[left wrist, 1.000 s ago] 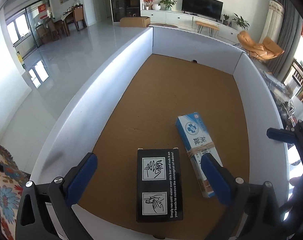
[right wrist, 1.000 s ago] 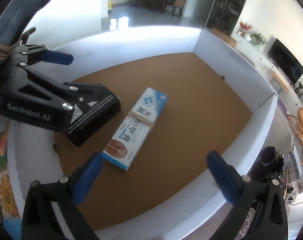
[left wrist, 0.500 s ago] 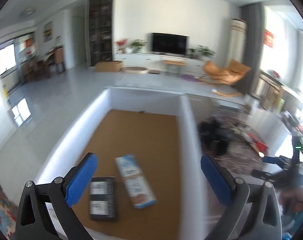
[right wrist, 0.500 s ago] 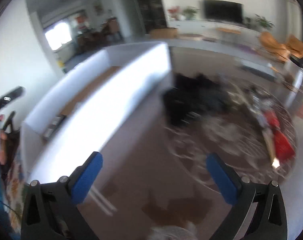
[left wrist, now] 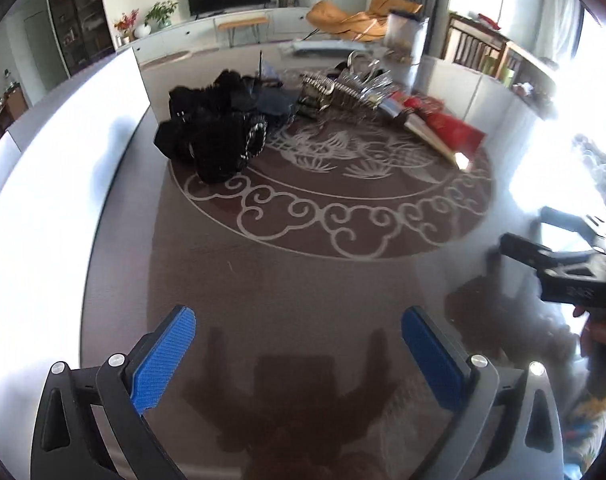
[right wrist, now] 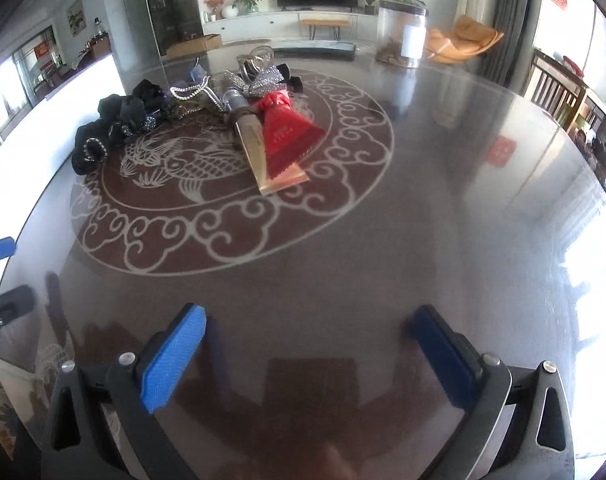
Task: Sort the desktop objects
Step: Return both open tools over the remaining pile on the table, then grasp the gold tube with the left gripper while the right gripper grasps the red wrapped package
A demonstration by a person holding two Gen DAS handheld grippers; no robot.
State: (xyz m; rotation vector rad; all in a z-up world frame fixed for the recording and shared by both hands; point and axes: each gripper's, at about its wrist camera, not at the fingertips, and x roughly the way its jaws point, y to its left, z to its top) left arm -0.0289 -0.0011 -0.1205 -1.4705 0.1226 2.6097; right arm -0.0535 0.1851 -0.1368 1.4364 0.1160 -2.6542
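Left gripper [left wrist: 299,354]: mine, black frame, blue ribbed pads spread wide, nothing between them, poised over bare glossy tabletop.

Right gripper [right wrist: 307,348]: same make, likewise spread and empty, low over the near edge of the round dark-brown glass-topped table [right wrist: 463,200] with its white scrollwork and fish medallion.

Item, red fan-shaped foil packet [right wrist: 285,134]: lies on the far half of the medallion, its narrow end gathered and tied. I judge it light, crinkly and slippery; best taken at the tied neck, where it is firmer.

Item, long flat gold-tan box [right wrist: 263,160]: under and beside the red packet, touching it. Stiff by the look of it; grip across the short width, near the free end.

Item, silver sequinned bow with bead strings [right wrist: 259,80]: behind the red packet. Soft, likely to snag and trail; pinch at the knot.

Item, heap of black fabric pieces with sparkly trims [right wrist: 111,128]: left of the medallion, beside the white wall panel [left wrist: 55,184]. Limp and light; each piece needs a bunched pinch.

Item, clear cylindrical jar with white label [right wrist: 401,36]: upright at the far rim, well apart from the rest. Probably rigid and smooth; not for a hasty grasp.
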